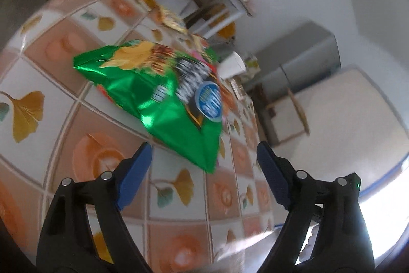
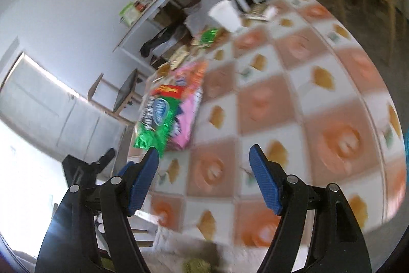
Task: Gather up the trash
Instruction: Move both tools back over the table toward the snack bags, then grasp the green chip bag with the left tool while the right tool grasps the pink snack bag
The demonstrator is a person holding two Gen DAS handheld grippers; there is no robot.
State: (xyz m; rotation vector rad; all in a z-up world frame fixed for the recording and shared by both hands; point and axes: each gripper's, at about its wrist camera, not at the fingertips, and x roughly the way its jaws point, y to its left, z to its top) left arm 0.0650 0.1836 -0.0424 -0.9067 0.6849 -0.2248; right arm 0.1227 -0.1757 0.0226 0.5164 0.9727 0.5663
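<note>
Two hand-held grippers gape wide and empty — left hand-held gripper [image 1: 203, 157], right hand-held gripper [image 2: 203, 160]. Just beyond the left one a green chip bag [image 1: 153, 96] lies on the tiled counter [image 1: 84, 119] — probably light, crinkly, slippery; pinching its near corner looks best.

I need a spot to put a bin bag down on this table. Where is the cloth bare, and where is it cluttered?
Bare: the patterned tablecloth between the green snack bag with the pink packet under it and the table's opposite edge, and the near strip below the bag. Crowded: the far end, around the white cup and the loose wrappers.
</note>
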